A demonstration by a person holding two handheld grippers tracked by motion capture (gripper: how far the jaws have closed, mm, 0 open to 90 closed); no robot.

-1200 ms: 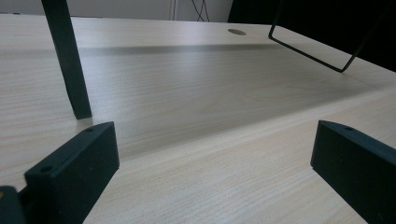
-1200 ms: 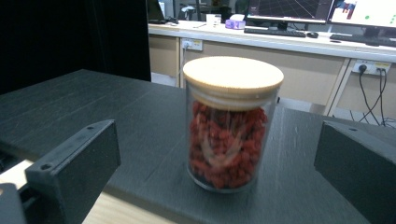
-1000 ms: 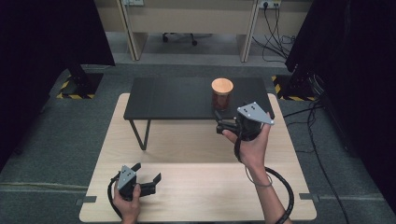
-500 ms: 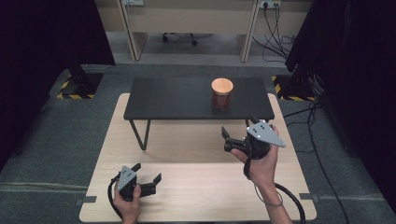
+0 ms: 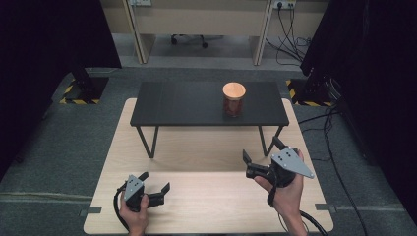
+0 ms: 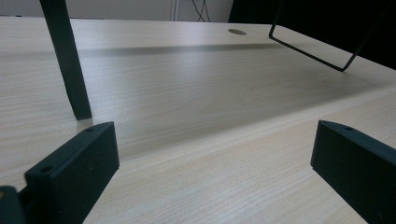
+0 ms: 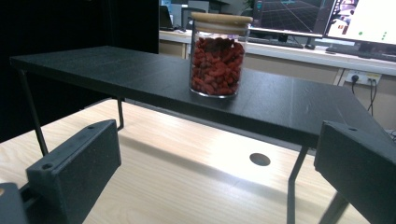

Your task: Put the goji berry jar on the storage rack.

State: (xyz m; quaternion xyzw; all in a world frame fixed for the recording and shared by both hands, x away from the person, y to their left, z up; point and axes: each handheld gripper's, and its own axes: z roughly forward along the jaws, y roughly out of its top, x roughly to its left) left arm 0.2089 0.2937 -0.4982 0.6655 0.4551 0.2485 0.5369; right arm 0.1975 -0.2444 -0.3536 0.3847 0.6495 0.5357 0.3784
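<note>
While both grippers are sitting low over the wooden table, the jar is standing up on the black shelf.

The right gripper is being held with its jaws wide open and holding nothing. It is pointing at the jar of red bits with its wooden lid, which is standing well ahead of the jaws and higher up. The left gripper is resting near the front edge, jaws open too, far from the jar.
</note>
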